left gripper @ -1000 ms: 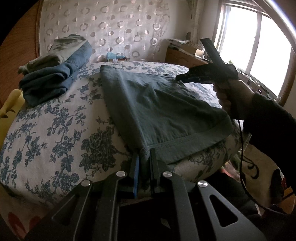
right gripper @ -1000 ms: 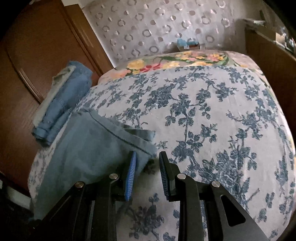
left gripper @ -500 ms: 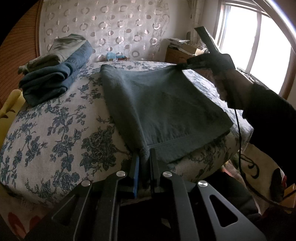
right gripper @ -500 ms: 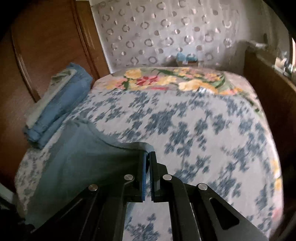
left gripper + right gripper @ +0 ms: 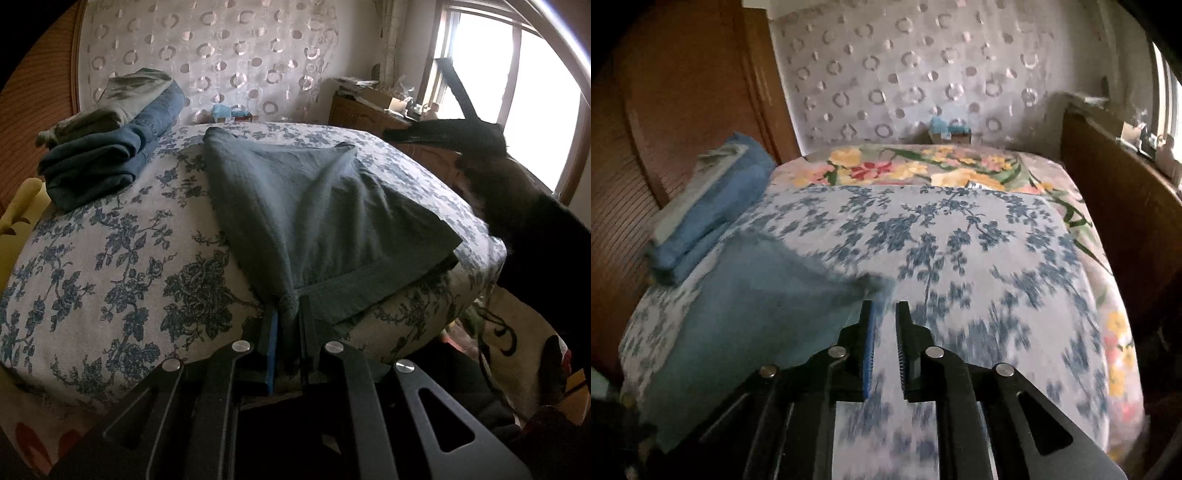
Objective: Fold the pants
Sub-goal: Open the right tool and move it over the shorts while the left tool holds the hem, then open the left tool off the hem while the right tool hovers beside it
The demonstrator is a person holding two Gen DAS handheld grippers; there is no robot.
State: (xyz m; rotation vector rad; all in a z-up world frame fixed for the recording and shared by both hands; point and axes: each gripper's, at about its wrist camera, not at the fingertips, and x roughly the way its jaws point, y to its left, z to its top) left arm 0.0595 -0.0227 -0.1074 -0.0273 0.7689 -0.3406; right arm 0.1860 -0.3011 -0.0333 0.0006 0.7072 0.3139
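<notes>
- The grey-green cotton pants [image 5: 314, 214] lie on the bed with the white and blue flower bedspread [image 5: 110, 258], already folded once into a thick rectangle, with the near edge at the edge of the mattress.
- The left tool [image 5: 288, 317] is clamped on the near corner of the pants, at the hem band; the cloth is bunched between its two fingers and pulled a little tight.
- The right tool [image 5: 885, 314] has its fingers a little apart; they have just been opening, and no cloth is between them. The far corner of the pants [image 5: 875, 284] lies just in front of its tips, free on the bedspread.
- In the left view the right tool [image 5: 443, 131] is above the bed at the far side, apart from the pants, held by a hand in a dark sleeve [image 5: 535, 236].
- My judgement: the step in hand is the end of one fold; the right side has let go of its corner, the left side has not yet.
- The next move probably calls for one of two things: to release the left corner and smooth the cloth, or to take the far corner again for one more fold.
- A stack of folded blue jeans and a pale garment [image 5: 110, 140] waits at the far left of the bed, probably the place for the finished pants.
</notes>
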